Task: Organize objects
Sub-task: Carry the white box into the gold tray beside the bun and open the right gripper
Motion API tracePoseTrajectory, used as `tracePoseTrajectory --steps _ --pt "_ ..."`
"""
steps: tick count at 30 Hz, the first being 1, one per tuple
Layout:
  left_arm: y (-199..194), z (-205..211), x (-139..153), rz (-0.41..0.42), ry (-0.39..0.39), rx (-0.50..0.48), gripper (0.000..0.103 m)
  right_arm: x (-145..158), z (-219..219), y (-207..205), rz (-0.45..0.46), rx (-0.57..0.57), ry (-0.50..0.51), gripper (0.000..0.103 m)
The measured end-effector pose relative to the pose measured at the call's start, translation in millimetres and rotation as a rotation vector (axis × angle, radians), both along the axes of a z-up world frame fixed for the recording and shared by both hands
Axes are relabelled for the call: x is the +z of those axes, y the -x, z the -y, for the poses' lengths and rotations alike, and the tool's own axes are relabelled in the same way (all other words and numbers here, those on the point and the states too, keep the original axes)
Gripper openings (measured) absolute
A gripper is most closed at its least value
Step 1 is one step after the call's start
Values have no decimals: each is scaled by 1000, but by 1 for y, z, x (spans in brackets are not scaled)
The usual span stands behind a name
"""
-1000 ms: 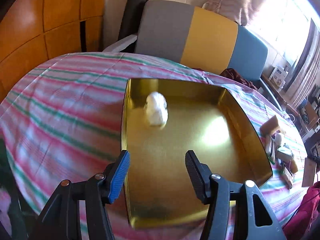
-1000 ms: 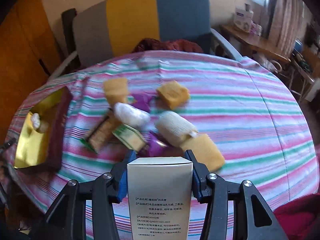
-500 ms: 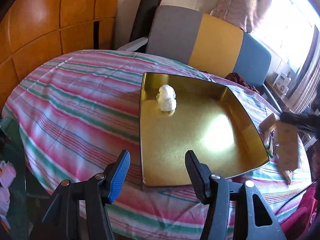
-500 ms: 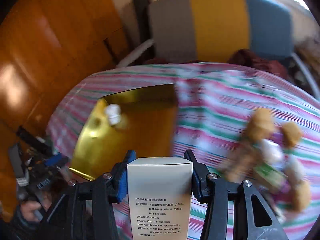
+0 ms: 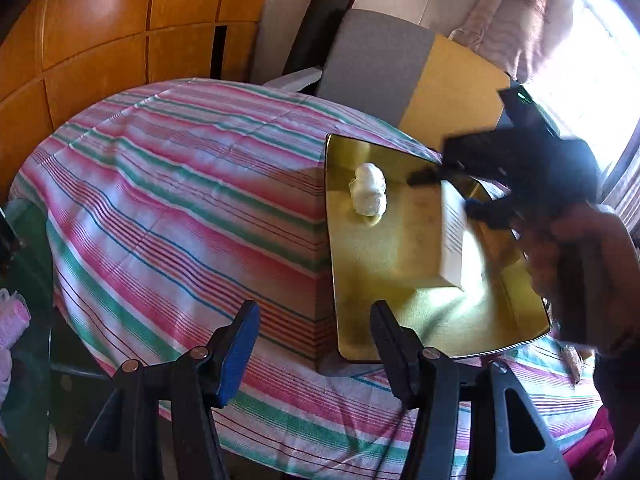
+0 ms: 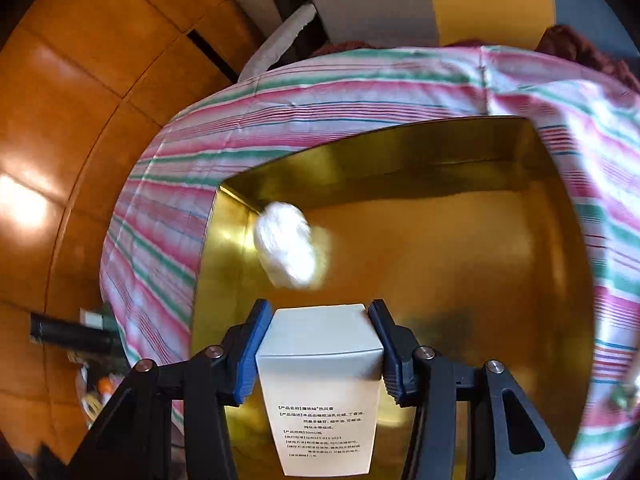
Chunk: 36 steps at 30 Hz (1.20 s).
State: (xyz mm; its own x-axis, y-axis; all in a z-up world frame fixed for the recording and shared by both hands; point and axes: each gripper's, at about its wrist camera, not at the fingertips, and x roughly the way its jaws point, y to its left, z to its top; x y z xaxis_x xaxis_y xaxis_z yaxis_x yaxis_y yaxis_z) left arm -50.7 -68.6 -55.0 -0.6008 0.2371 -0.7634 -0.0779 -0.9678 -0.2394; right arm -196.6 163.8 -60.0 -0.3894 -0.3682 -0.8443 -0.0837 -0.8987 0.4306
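Note:
A gold metal tray [image 5: 432, 336] [image 6: 460, 160] lies on the striped tablecloth. A white wrapped bundle [image 5: 370, 194] [image 6: 286, 250] lies in its far left part. My right gripper [image 6: 320, 312] is shut on a white printed carton [image 6: 322, 384] and holds it over the tray; the carton [image 5: 454, 240] also shows in the left wrist view, tilted above the tray floor. My left gripper [image 5: 316, 320] is open and empty, hovering near the tray's front left corner.
The round table carries a pink, green and white striped cloth [image 5: 180, 200]. A grey, yellow and blue chair [image 5: 400, 72] stands behind it. Wooden wall panels [image 5: 120, 20] are on the left. The person's arm [image 5: 580, 260] reaches in from the right.
My right gripper has carried the white carton from the pile of objects to above the tray. My left gripper has pulled back and left, away from the tray.

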Motion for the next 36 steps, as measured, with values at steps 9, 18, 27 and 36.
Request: tracePoseTrajectory --steps 9,18,27,36 --pt "-3 2 2 -3 -21 10 58 -3 11 5 -25 39 50 76" --pt "-2 4 9 -18 -28 24 58 -10 26 -58 -72 211 -55 76" --pt "-5 -1 9 -25 -1 15 58 -14 56 -28 -137 251 -122 57" --pt "-10 -3 21 -70 42 37 58 4 71 -36 -217 341 -161 59"
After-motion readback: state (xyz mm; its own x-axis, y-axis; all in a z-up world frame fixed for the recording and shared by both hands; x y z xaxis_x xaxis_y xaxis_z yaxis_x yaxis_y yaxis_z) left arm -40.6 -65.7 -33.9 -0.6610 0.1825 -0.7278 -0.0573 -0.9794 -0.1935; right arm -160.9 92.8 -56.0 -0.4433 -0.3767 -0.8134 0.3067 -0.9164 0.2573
